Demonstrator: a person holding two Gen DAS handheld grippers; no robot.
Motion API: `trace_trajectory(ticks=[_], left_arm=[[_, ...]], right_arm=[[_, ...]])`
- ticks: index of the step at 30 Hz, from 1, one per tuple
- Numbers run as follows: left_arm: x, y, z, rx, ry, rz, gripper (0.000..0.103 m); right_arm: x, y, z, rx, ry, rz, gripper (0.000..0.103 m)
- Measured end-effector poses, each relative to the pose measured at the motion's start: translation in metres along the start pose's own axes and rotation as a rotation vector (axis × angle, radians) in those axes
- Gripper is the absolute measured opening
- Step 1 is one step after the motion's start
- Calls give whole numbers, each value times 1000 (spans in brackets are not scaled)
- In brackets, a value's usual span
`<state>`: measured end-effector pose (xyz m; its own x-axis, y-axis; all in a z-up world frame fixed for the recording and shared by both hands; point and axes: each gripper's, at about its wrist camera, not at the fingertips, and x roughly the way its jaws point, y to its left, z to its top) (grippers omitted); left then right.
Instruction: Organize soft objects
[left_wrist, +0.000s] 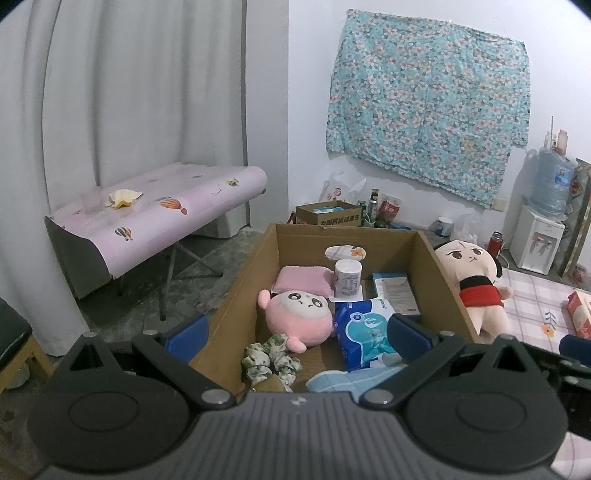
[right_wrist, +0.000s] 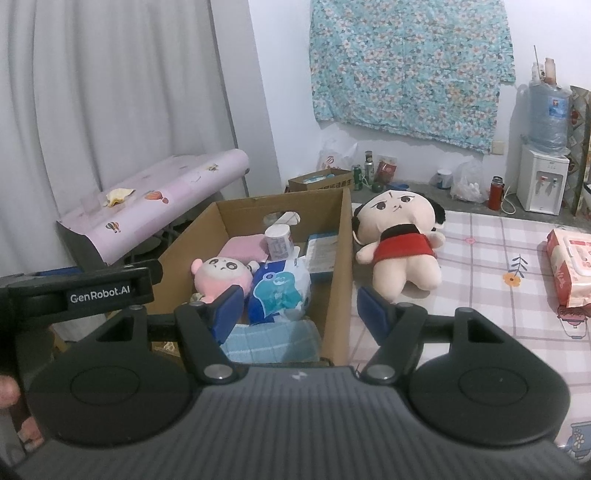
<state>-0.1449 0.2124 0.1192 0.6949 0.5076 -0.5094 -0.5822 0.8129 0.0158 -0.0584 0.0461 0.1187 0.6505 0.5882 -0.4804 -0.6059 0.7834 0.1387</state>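
An open cardboard box (left_wrist: 236, 291) (right_wrist: 341, 258) holds a pink plush (left_wrist: 299, 317) (right_wrist: 221, 275), a pink towel (left_wrist: 303, 278), a paper roll (left_wrist: 347, 277), a blue-white soft pack (left_wrist: 365, 332) (right_wrist: 279, 291), a green scrunchie (left_wrist: 269, 358) and a blue checked cloth (right_wrist: 269, 339). A doll in a red top (right_wrist: 399, 243) (left_wrist: 476, 280) lies on the checked tablecloth (right_wrist: 480, 295), just right of the box. My left gripper (left_wrist: 295, 336) hangs open over the box's near end. My right gripper (right_wrist: 303, 312) is open too, with the box's right wall between its fingers but untouched.
A red tissue pack (right_wrist: 570, 269) lies at the table's right. On the left stands a folding table with a pink cover (left_wrist: 159, 221). Against the far wall are a small carton (left_wrist: 328, 216), bottles and a water dispenser (right_wrist: 541, 181). The left gripper's body (right_wrist: 74, 291) is close on the left.
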Motion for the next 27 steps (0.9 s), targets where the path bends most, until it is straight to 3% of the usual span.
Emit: trace_trajectory(ticks=[27], left_arm=[[1,-1,2,3,-2,5,103]], right_arm=[[2,0,-3,-4,4,20,69]])
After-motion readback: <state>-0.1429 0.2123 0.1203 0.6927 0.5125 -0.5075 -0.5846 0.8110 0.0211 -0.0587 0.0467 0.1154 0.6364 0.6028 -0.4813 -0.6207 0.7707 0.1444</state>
